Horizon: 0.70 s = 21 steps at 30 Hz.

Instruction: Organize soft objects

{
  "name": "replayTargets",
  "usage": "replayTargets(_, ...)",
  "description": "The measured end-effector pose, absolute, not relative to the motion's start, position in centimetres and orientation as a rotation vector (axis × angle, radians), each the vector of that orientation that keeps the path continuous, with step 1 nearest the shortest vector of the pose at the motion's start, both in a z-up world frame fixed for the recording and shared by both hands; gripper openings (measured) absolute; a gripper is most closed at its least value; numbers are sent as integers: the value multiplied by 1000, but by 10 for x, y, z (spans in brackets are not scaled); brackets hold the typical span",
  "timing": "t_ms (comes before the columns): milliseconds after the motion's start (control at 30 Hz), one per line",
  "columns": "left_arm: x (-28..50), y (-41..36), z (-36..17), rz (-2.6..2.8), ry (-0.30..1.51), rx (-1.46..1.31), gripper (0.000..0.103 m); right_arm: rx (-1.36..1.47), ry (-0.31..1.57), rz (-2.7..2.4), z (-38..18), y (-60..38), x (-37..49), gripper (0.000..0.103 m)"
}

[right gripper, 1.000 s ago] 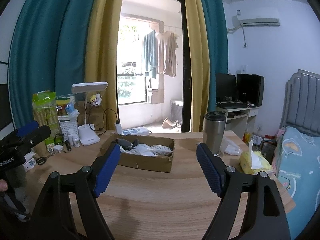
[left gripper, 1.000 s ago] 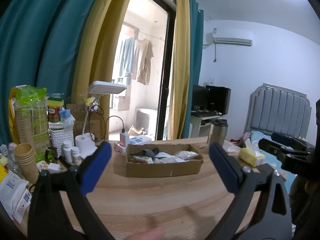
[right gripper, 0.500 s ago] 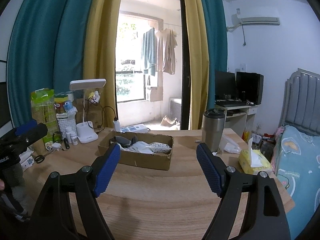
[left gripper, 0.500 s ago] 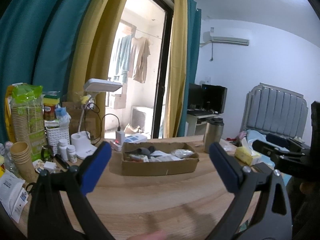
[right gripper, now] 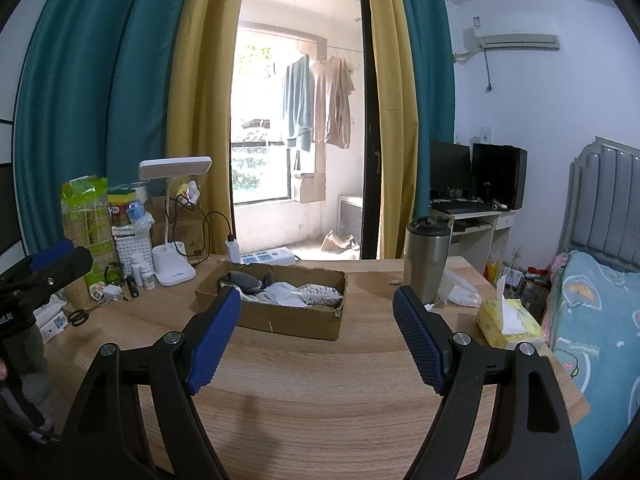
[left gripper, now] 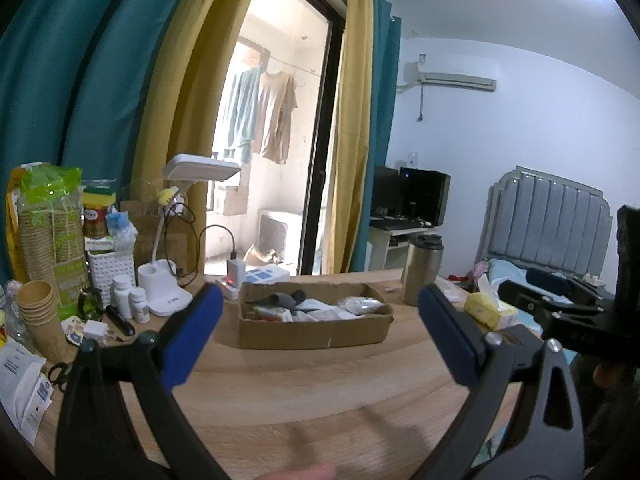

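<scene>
A shallow cardboard box (left gripper: 316, 332) (right gripper: 296, 322) sits on the wooden table (left gripper: 304, 404) (right gripper: 320, 408), well ahead of both grippers. Inside it lie soft items: a grey cloth (left gripper: 286, 300) (right gripper: 242, 282), white fabric (right gripper: 282, 294) and a clear bag of small white beads (right gripper: 320, 293) (left gripper: 358, 304). My left gripper (left gripper: 318, 324) stands open above the table's near part with nothing between its blue pads. My right gripper (right gripper: 318, 332) is open too, empty, to the right of the left one.
A steel tumbler (right gripper: 426, 264) and a yellow tissue pack (right gripper: 508, 322) stand right of the box. On the left are a white desk lamp (left gripper: 172, 288), pill bottles (left gripper: 130, 300), paper cups (left gripper: 36, 312), a white basket (left gripper: 110, 268) and a power strip (right gripper: 264, 257). A bed (right gripper: 596, 320) lies beyond the table's right edge.
The left wrist view has shifted slightly, so the box sits a little further left in it. Both grippers stay open and empty.
</scene>
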<state>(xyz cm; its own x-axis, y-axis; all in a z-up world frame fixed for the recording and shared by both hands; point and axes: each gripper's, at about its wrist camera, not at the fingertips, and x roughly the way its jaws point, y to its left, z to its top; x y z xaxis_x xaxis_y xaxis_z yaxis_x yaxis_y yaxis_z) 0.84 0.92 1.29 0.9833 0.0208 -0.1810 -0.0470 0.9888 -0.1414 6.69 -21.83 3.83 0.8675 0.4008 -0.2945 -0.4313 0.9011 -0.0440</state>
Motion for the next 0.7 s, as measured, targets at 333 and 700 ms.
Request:
replayTargets(333, 8, 8, 13, 31, 185, -148, 99, -110, 289, 437, 37, -219, 68, 81)
replayTargets(700, 8, 7, 14, 31, 192, -151, 99, -112, 290, 438, 34, -218, 68, 81)
